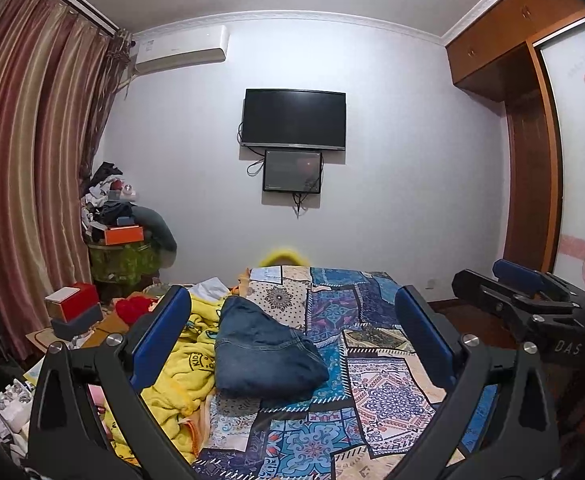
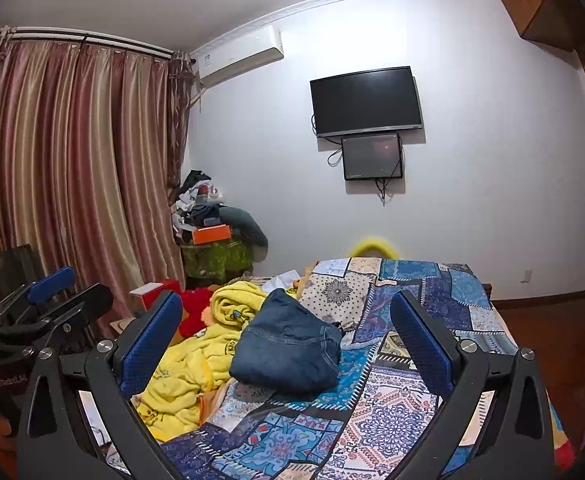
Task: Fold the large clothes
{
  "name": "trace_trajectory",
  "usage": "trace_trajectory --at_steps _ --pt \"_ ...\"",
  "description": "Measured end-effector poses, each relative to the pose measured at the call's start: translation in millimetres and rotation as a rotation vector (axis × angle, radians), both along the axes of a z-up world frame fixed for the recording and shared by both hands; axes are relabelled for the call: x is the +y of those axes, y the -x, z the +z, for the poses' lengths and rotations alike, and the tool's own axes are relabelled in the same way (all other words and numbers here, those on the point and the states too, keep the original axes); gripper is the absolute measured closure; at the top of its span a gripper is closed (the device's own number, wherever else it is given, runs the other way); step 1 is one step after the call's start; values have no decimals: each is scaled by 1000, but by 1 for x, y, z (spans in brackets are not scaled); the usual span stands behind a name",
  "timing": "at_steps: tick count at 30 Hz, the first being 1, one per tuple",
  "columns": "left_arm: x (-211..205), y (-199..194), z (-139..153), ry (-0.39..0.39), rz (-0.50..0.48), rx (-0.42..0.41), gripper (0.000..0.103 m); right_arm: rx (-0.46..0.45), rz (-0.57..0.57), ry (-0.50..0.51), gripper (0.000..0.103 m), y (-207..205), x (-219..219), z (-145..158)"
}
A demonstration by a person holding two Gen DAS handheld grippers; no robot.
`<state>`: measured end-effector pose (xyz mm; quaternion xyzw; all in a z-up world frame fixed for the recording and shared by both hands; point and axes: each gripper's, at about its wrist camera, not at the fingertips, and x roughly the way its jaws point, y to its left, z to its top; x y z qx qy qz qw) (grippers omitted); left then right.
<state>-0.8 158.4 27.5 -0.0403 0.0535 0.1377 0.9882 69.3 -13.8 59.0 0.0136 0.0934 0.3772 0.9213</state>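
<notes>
Two grippers, both spread wide & empty, held above the bed w/ nothing between the pads: left gripper (image 1: 292, 336), right gripper (image 2: 288, 336). L to R on the bed: red/white box (image 1: 70, 300) on clutter at the far left edge; red plush item (image 1: 132, 308); yellow fleece garment (image 1: 180, 364), crumpled in a heap, unfolded; denim garment (image 1: 266, 354), lying roughly mid-bed on the patchwork bedspread (image 1: 376, 392), looks already folded into a compact bundle, though edges uneven. Right half of spread bare. Judged status: one item approx. done, yellow one left; no grasp begun. Hidden/unclear: near end of yellow garment cut off behind the left finger (image 1: 164, 328) in both views; can't tell if it's one piece or two; yellow object (image 1: 284, 256) past the foot of the bed blurred, unidentifiable; underside of the denim fold not visible.
</notes>
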Motion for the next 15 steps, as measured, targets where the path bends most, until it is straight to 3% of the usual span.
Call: trace_trajectory --at_steps 15 --pt "5 -8 -7 11 -5 17 0 24 -3 8 0 -8 3 -4"
